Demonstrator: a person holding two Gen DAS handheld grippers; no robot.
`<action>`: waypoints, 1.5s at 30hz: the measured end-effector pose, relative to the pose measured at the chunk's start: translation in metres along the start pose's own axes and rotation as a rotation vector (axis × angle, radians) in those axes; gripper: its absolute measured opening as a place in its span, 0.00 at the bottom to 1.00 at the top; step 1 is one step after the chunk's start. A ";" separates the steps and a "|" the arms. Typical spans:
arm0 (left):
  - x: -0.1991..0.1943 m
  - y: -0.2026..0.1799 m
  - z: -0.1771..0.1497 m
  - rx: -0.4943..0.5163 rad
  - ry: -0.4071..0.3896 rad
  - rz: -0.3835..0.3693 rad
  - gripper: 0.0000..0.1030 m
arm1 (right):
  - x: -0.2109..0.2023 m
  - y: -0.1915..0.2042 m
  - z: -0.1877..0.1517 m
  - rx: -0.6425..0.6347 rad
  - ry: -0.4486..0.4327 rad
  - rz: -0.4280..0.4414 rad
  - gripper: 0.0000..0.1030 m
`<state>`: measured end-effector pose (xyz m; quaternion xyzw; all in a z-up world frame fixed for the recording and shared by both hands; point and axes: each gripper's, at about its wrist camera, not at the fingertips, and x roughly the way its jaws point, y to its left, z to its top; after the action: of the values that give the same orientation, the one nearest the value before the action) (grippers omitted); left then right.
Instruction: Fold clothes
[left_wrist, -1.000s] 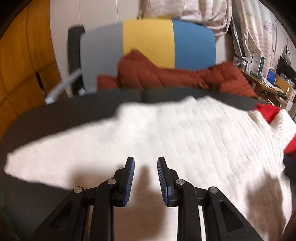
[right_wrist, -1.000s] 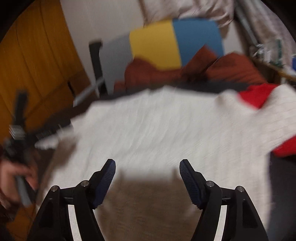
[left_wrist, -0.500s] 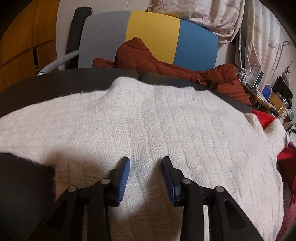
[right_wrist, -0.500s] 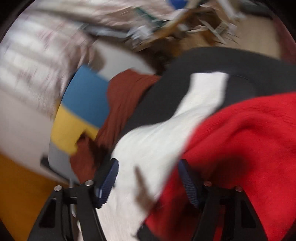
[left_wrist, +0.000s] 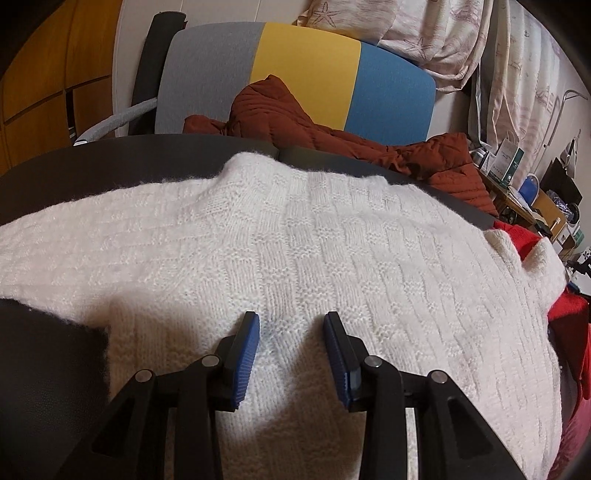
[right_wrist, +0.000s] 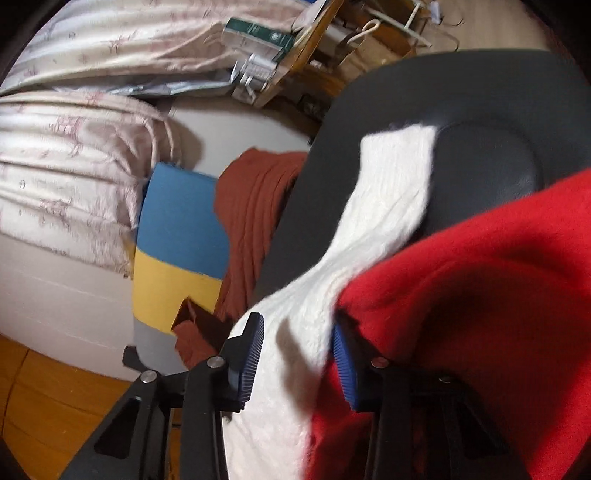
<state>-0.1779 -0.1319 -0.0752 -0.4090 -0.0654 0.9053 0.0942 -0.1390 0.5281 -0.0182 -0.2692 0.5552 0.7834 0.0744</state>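
White knit sweater (left_wrist: 314, 258) spread flat across my dark table (left_wrist: 110, 162), one sleeve (right_wrist: 391, 184) trailing toward its far edge beside a red garment (right_wrist: 480, 295). My left tongs (left_wrist: 291, 354) hover parted over the sweater body, gripping nothing. My right tongs (right_wrist: 299, 362), a second ago over the body, have swung to the sleeve; they straddle it, parted, apparently not yet pinching. The sleeve fold seems next.

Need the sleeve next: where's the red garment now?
Right wrist view, lower right: the red garment lies over the white sweater's edge, against the right gripper.
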 end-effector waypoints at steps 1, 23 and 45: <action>0.000 0.000 0.000 0.000 0.000 0.000 0.36 | 0.001 0.003 0.000 -0.027 0.004 -0.021 0.24; -0.002 0.003 -0.001 -0.018 -0.001 -0.023 0.36 | 0.008 0.243 -0.240 -1.392 -0.122 -0.023 0.07; -0.009 -0.017 0.007 0.031 0.029 0.004 0.33 | 0.053 0.094 -0.259 -0.812 0.200 -0.088 0.40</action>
<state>-0.1752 -0.1172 -0.0608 -0.4209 -0.0491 0.9003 0.0995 -0.1345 0.2477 -0.0283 -0.3750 0.1936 0.9047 -0.0586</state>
